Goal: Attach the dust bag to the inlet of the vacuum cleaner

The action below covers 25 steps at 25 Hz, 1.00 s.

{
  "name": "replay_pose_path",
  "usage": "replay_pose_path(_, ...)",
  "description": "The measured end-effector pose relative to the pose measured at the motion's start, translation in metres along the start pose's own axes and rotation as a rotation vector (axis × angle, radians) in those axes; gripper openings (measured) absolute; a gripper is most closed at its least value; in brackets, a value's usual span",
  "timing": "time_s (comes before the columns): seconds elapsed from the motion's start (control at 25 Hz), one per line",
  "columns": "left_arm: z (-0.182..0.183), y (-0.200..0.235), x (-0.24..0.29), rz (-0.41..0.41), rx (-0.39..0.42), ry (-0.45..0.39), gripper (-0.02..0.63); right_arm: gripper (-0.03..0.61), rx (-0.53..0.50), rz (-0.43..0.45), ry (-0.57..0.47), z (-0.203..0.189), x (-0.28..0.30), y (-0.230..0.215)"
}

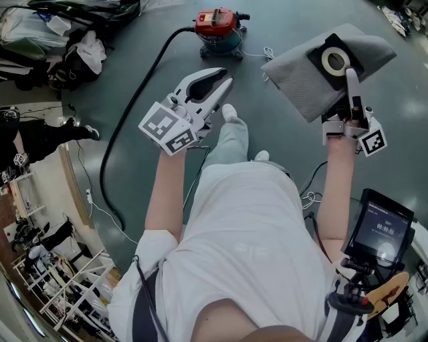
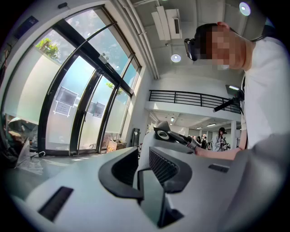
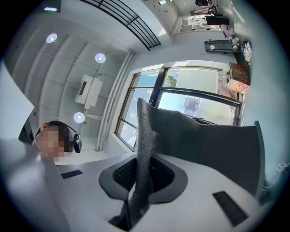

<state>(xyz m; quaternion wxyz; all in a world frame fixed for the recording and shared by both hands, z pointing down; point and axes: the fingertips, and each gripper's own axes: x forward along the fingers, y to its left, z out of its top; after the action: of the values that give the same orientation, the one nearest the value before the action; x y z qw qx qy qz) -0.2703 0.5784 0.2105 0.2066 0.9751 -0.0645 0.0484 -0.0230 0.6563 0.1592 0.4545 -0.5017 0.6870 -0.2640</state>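
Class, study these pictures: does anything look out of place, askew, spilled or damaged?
Nothing spilled or damaged. The dust bag tilts in mid-air, pinched by the right tongs, apart from the vacuum cleaner.

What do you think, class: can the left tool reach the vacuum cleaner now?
Probably not yet. The left tool is held up in the air, while the vacuum cleaner stands on the floor ahead. Nothing blocks the way; stepping closer looks needed.
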Motion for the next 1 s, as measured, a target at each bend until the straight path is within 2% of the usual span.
replay_pose_path(0.08, 0.007, 0.033, 0.005, 0.002, -0.001, -0.011, 0.063, 0.037, -0.004, -0.002, -0.002, -0.001, 0.028, -0.015)
replay_pose_path(0.16, 0.014, 0.072, 0.014, -0.007, -0.008, -0.021, 0.098, 0.037, 0.001, -0.01, -0.011, -0.002, 0.06, -0.037)
replay_pose_path(0.36, 0.028, 0.169, 0.06, -0.079, 0.013, 0.005, 0.141, 0.037, 0.015, -0.035, -0.041, 0.009, 0.154, -0.105)
replay_pose_path(0.48, 0.039, 0.205, 0.089, -0.112, 0.02, 0.021, 0.141, 0.037, 0.024, -0.016, -0.021, 0.013, 0.206, -0.125)
replay_pose_path(0.56, 0.042, 0.224, 0.112, -0.109, 0.053, 0.031, 0.141, 0.037, 0.05, 0.0, -0.001, 0.013, 0.234, -0.143)
replay_pose_path(0.72, 0.034, 0.244, 0.162, -0.109, 0.1, 0.082, 0.209, 0.037, 0.177, 0.02, 0.041, 0.014, 0.271, -0.188)
replay_pose_path(0.8, 0.028, 0.259, 0.182, -0.073, 0.117, 0.117, 0.269, 0.037, 0.28, 0.024, 0.064, 0.013, 0.288, -0.213)
replay_pose_path(0.88, 0.029, 0.285, 0.199, 0.022, 0.146, 0.126, 0.274, 0.037, 0.374, 0.016, 0.09, 0.012, 0.304, -0.243)
replay_pose_path(1.0, 0.023, 0.317, 0.227, 0.167, 0.209, 0.155, 0.333, 0.037, 0.455, 0.001, 0.164, 0.013, 0.316, -0.292)
